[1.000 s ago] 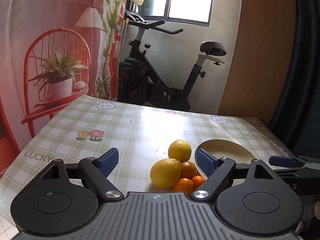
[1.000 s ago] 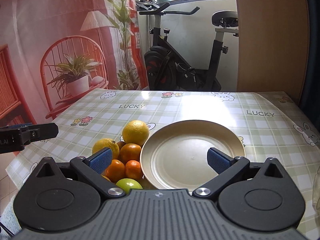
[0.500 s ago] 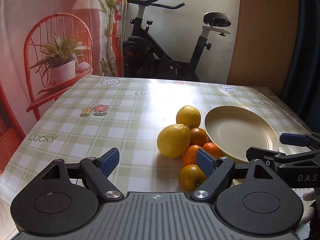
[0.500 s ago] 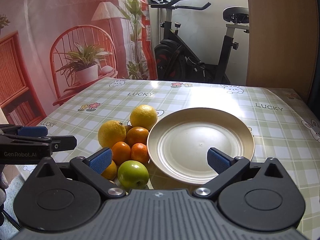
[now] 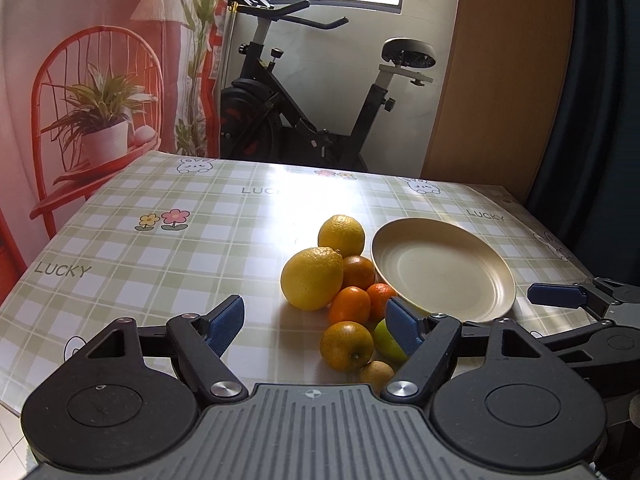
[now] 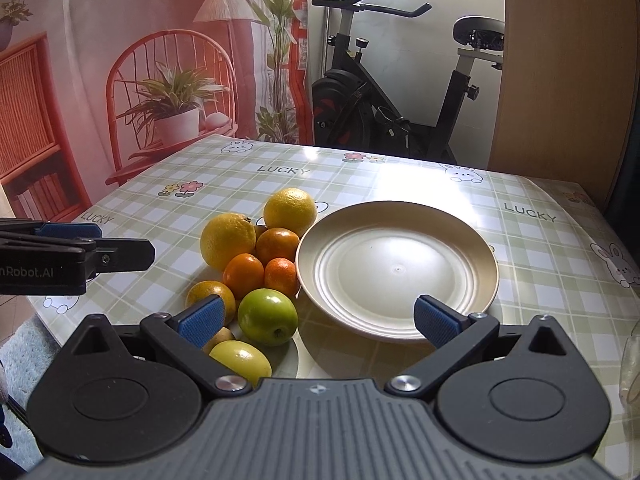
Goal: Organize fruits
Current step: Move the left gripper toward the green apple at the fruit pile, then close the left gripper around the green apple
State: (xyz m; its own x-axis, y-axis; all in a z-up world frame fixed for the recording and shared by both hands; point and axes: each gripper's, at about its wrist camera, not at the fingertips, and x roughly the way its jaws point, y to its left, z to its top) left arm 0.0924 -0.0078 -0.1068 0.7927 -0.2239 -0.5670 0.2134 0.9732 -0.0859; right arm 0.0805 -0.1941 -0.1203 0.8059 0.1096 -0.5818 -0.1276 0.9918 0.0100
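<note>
Right wrist view: your right hand-held gripper (image 6: 318,320) gapes wide and empty, the green apple (image 6: 268,316) just ahead-left. It is nearer than your left hand-held gripper (image 5: 316,324), equally wide and empty; the plate (image 6: 486,264) sits beside the pile toward the desk's right edge.

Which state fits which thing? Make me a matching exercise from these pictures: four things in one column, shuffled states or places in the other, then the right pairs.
Things
1. plate
2. green apple
3. left gripper
4. large yellow citrus

States or places
A. open, holding nothing
B. nothing on it
C. at the left edge of the fruit pile, away from the plate
D. near the plate's front-left rim, in front of the small oranges

Pairs: 1-B, 2-D, 3-A, 4-C
</note>
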